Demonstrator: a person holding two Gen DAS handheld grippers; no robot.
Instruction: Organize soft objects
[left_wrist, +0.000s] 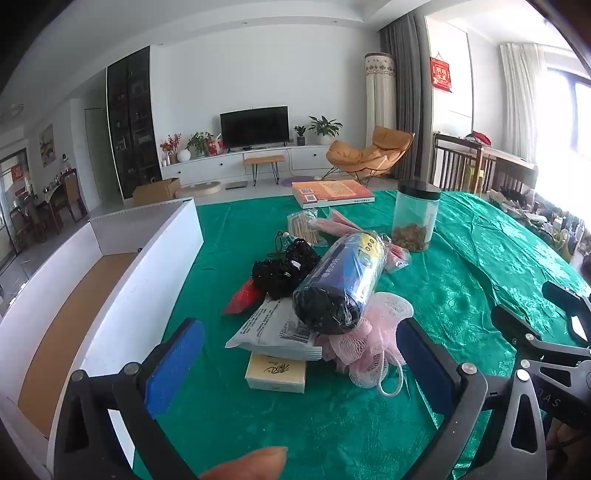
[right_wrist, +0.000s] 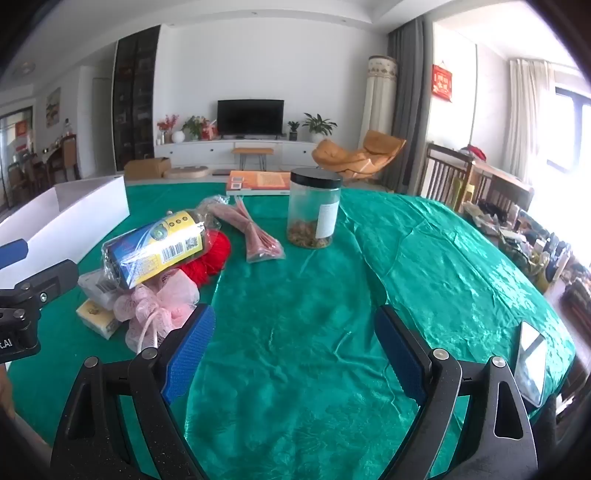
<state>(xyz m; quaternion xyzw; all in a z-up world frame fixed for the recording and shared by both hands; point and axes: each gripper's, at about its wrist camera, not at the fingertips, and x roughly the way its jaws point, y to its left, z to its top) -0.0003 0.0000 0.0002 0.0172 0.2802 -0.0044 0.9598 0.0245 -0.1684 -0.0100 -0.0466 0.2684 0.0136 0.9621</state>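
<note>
Loofah (left_wrist: 364, 341) lying half hidden under roll (left_wrist: 341, 278), ahead of left claw (left_wrist: 301, 354); both claws gaping wide, holding nothing, right claw (right_wrist: 295, 347) over bare cloth (right_wrist: 295, 295).

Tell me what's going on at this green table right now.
A person holds two open claws above a green tablecloth, gripping nothing yet. The left claw faces a pile: a wrapped dark roll lying on a pink mesh puff, and black yarn. A white box waits to its left. The right claw hovers over bare cloth.
</note>
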